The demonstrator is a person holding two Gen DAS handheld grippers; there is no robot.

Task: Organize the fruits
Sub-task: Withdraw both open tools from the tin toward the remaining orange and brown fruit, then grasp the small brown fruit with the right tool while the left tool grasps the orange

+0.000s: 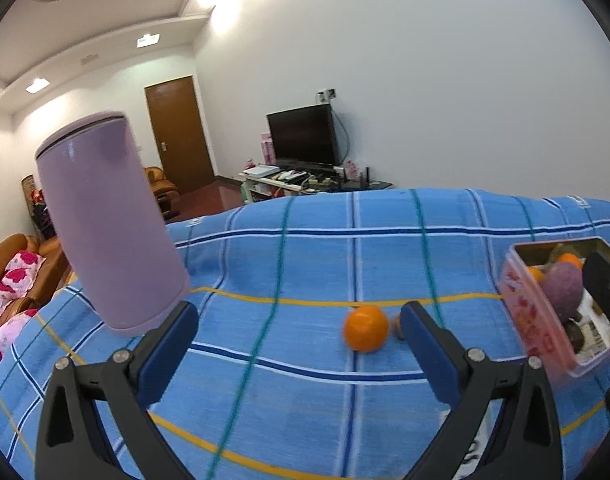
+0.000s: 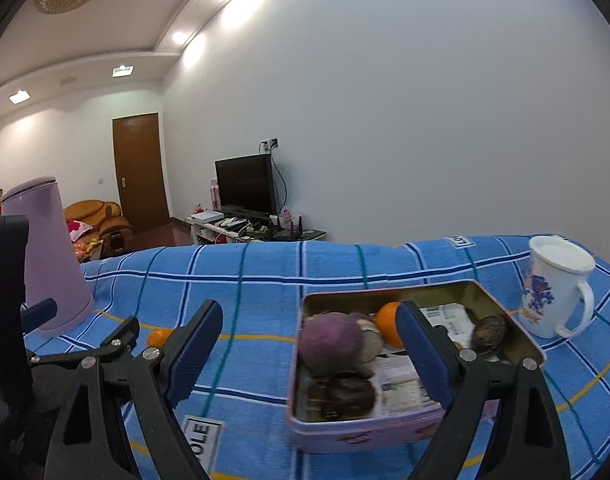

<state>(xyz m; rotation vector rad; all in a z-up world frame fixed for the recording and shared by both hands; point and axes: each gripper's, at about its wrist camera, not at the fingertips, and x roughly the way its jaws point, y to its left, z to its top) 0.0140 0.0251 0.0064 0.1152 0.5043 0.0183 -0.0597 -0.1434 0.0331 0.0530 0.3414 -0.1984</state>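
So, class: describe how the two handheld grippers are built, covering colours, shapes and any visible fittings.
Both look alike. The left gripper and right gripper each have two black, angular plastic arms with triangular cut-outs, joined by silver round pivot bolts. Each finger ends in a dark blue pad; the pads show a fine textured surface in the right wrist view. No cables, markings or sleeves are visible.

A white label on the blue checked cloth reads "OLE".

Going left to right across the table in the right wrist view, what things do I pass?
Purple canister → loose orange → tin holding fruit → white mug.
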